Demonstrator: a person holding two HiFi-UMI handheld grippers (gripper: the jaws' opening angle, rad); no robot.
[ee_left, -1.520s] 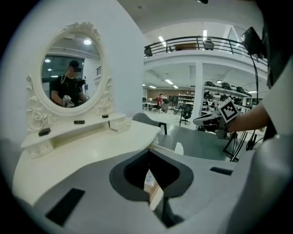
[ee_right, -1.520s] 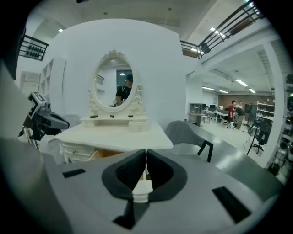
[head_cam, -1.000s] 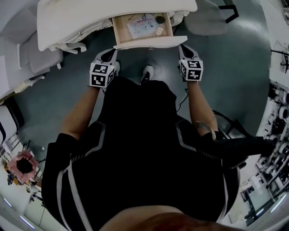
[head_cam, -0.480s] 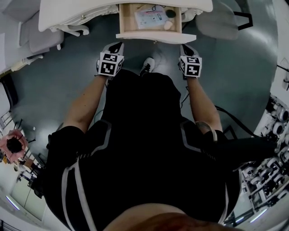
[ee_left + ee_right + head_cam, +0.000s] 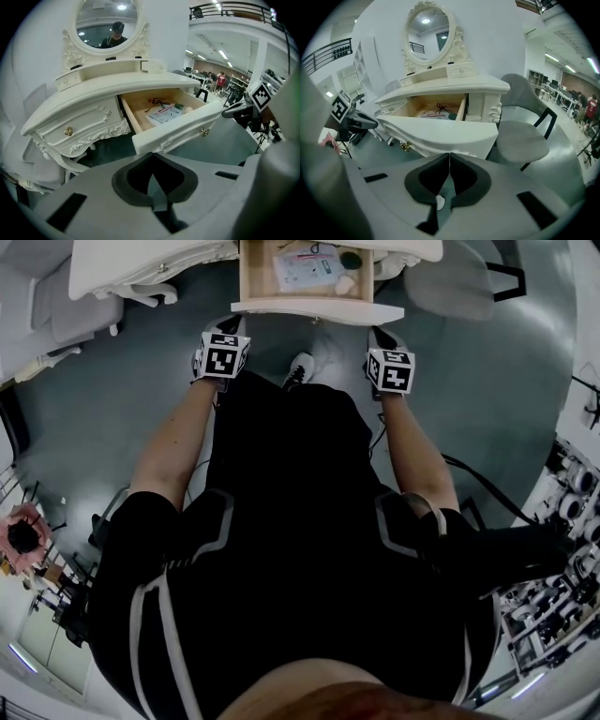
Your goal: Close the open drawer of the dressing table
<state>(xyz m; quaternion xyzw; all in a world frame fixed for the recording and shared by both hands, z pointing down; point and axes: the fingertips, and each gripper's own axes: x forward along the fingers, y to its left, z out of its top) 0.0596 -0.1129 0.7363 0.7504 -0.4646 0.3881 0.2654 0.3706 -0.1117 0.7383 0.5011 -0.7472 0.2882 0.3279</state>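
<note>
Projecting from the cream carved dressing table [image 5: 141,263], the pale-wood drawer [image 5: 319,308] stands open; only the gripper views show the oval mirror [image 5: 427,33], while the left gripper [image 5: 152,161] and right gripper [image 5: 449,161], near the drawer front, hold their jaws together, empty.

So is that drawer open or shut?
Open. The drawer sticks out from the dressing table, and the papers lying inside it are in plain sight.
</note>
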